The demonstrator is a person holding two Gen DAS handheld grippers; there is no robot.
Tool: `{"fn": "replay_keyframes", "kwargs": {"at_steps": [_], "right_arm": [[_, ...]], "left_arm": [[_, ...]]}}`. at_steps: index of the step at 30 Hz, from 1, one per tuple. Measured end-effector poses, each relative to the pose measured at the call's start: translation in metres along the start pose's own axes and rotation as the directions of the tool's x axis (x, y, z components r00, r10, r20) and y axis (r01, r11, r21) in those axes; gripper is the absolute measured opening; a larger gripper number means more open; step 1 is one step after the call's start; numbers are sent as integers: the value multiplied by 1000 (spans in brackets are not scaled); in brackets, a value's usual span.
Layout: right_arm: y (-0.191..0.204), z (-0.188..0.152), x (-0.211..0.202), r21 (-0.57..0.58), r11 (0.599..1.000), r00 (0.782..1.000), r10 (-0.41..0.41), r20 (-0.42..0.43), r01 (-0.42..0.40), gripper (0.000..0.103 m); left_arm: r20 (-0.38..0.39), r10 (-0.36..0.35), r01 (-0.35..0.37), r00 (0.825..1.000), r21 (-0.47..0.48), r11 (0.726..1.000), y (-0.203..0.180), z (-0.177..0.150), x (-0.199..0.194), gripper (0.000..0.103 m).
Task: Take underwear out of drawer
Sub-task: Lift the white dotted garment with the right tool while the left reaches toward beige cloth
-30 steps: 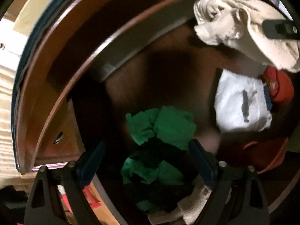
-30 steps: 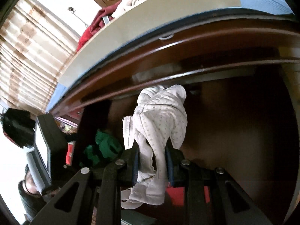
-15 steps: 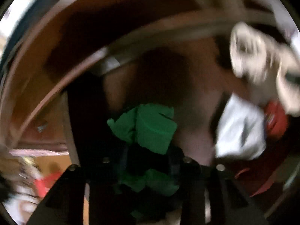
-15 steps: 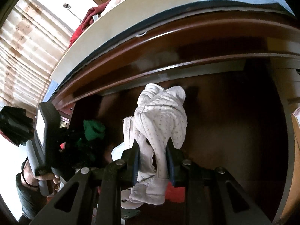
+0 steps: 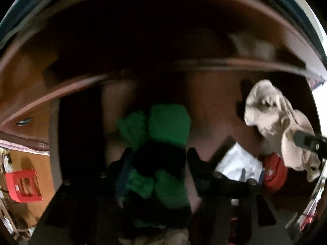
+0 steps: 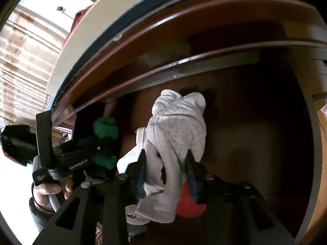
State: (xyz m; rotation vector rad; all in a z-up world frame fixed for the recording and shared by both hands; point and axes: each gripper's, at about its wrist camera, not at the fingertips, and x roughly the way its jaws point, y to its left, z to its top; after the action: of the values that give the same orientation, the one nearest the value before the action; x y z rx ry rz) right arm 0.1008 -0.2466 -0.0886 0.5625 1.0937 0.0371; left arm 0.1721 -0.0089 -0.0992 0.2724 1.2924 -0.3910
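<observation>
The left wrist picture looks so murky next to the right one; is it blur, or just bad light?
Both. Left wrist view: motion-smeared and dim, the drawer nearly black, the green-and-black underwear in the left gripper soft-edged. Right wrist view: sharper, the dotted white underwear crisp in the right gripper, but the window at left is washed out. Fisheye bends straight edges in both.

The left gripper (image 5: 156, 157) clamps green-and-black underwear (image 5: 163, 126) over the drawer (image 5: 214, 94); right of it hangs cream underwear (image 5: 273, 122).
</observation>
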Motion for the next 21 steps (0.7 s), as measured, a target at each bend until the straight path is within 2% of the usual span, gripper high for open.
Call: {"fn": "replay_keyframes", "kwargs": {"at_steps": [2,5,7,8,9,11,14,15,16,21], "right_arm": [[3,1,7,-20,1000,1000,-12,-23,11,51],[10,3,19,-47,999,998,-23,-56,20,52],[16,5,24,-57,997,996,-53,-71,49,52],[19,5,29,-64,996,994,-74,-82,69,52],[21,5,34,-72,994,992,-90,-92,84,52],[23,3,46,-93,988,983,-133,-130,121,52],[16,2,55,-74,989,981,-137,-136,128,52],[11,2,54,-56,992,985,-118,-127,111,47],[7,2,52,-45,994,988,-105,-113,101,36],[-5,0,25,-17,1000,1000,-6,-1,6,31]], "left_arm": [[-19,18,-17,1000,31,999,-9,-1,-1,66],[-42,76,-73,996,73,995,-24,1,4,68],[-39,79,-76,996,76,994,-28,3,1,68],[-37,66,-64,997,69,996,-29,4,-1,63],[-39,55,-52,998,64,997,-32,3,-4,49],[-45,58,-55,997,56,997,-21,1,-4,36],[6,6,-6,1000,14,1000,-8,-2,-15,26],[27,-11,11,1000,7,1000,-4,-6,-19,25],[47,-26,26,999,-2,1000,-4,-6,-24,25],[157,-85,92,984,-36,995,-5,-14,-56,24]]}}
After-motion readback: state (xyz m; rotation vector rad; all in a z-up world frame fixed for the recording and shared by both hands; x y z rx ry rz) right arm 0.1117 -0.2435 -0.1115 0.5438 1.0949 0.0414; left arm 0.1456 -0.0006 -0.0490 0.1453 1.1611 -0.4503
